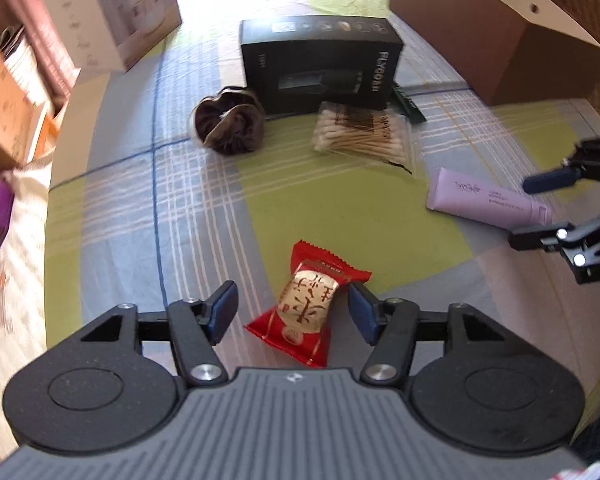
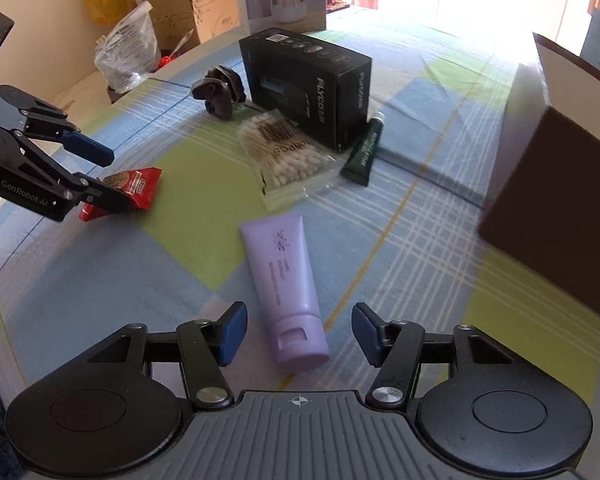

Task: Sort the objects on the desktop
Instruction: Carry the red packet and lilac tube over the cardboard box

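A red snack packet point(image 1: 306, 306) lies on the checked cloth between the open fingers of my left gripper point(image 1: 292, 308); its right pad sits close against the packet's edge. The right wrist view shows the same packet point(image 2: 134, 188) partly hidden behind the left gripper point(image 2: 104, 176). A lilac tube point(image 2: 286, 284) lies cap toward me between the spread fingers of my right gripper point(image 2: 296, 332), which is open. From the left wrist view the tube point(image 1: 486, 200) lies between the right gripper's point(image 1: 528, 212) fingers. Behind lie a cotton swab bag point(image 1: 364, 134), a brown scrunchie point(image 1: 230, 124), a black box point(image 1: 320, 66) and a dark green tube point(image 2: 362, 152).
A brown open box point(image 1: 496, 28) stands at the right rear, seen close as a dark wall point(image 2: 556, 208) in the right wrist view. A white appliance carton point(image 1: 112, 12) stands at the back left. Cardboard boxes and bags point(image 2: 132, 56) crowd beyond the table's left edge.
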Tool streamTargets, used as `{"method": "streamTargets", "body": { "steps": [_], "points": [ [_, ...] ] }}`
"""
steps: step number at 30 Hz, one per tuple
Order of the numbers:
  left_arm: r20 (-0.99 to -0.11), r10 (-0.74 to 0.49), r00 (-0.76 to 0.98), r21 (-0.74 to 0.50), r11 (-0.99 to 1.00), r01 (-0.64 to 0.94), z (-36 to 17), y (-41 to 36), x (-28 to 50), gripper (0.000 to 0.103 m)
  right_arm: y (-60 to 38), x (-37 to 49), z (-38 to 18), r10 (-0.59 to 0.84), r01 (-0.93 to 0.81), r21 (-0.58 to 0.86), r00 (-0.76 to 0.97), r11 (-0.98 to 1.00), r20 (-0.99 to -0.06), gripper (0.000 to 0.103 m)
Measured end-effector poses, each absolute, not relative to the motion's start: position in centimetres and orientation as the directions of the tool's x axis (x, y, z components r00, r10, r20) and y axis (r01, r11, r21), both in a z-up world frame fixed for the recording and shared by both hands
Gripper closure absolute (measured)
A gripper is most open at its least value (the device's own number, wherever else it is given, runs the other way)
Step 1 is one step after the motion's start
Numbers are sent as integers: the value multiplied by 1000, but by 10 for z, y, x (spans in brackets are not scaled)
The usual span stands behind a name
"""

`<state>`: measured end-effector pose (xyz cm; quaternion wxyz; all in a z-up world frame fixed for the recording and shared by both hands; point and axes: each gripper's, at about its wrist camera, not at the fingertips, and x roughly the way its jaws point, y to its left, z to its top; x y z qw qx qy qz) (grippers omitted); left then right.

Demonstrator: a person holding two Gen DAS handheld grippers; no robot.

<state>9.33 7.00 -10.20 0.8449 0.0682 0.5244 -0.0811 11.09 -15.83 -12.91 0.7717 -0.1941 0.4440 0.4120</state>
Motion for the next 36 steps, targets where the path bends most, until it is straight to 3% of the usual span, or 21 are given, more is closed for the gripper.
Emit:
{"method": "streamTargets", "body": {
  "steps": [4,6,9,15,17,19,36],
  "points": [
    [-910,-67,409,32,972,232,-110,70,98,50,-152,114,-133,475,-816,69,263,574,-840,47],
    [-918,-70,389,5,982,189,-115,72,100,69,-151,115,-134,480,-815,73,264,575,-837,47],
    [-913,-67,402,-25,994,108,-114,72,98,78,-149,117,-134,479,-815,66,270,575,-835,48],
    [-920,-50,390,-39,999,36,-113,57,94,80,-144,118,-138,471,-827,51,267,559,-841,52],
    [-923,-46,382,-37,999,32,-113,52,93,80,-142,116,-138,475,-839,40,267,542,-838,65],
    [-925,-42,379,-35,999,25,-113,47,92,80,-140,115,-138,475,-844,34,267,535,-838,71],
    [-926,-87,367,-77,996,41,-96,-8,85,81,-191,112,-120,467,-798,108,232,593,-853,72]
  ]
}}
